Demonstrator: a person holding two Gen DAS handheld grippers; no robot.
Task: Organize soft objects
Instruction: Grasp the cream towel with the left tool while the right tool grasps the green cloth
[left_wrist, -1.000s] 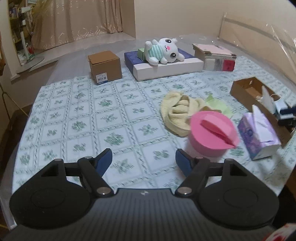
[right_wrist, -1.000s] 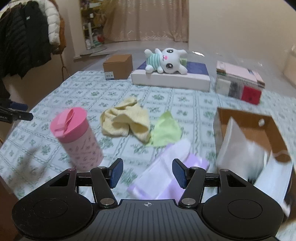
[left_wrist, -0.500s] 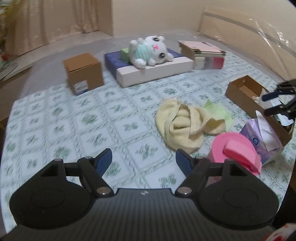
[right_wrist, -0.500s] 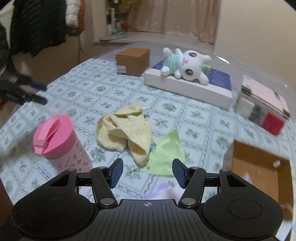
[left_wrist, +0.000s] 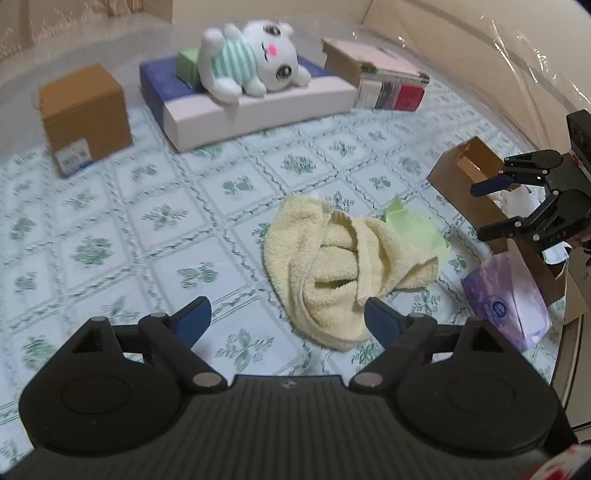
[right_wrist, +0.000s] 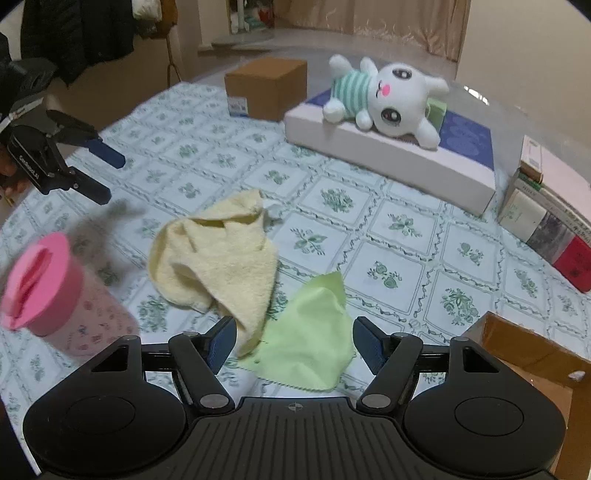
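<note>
A crumpled yellow towel (left_wrist: 332, 266) lies on the patterned tablecloth, its near end between the fingers of my open, empty left gripper (left_wrist: 284, 317). A light green cloth (right_wrist: 310, 332) lies partly under the towel (right_wrist: 218, 258), right in front of my open, empty right gripper (right_wrist: 291, 343). The green cloth also shows in the left wrist view (left_wrist: 413, 225). A white plush bunny (left_wrist: 247, 61) in a striped shirt lies on a flat white and blue box (left_wrist: 258, 107) at the back. It also shows in the right wrist view (right_wrist: 384, 96).
A pink lidded cup (right_wrist: 51, 288) stands left of the towel. A purple tissue pack (left_wrist: 506, 299) and an open cardboard box (left_wrist: 476, 184) are at the right. A closed brown box (left_wrist: 85, 114) and stacked books (left_wrist: 376, 74) stand at the back.
Both grippers moved in toward the towel and green cloth. The pink cup dropped out of the left wrist view. Both grippers stayed open.
</note>
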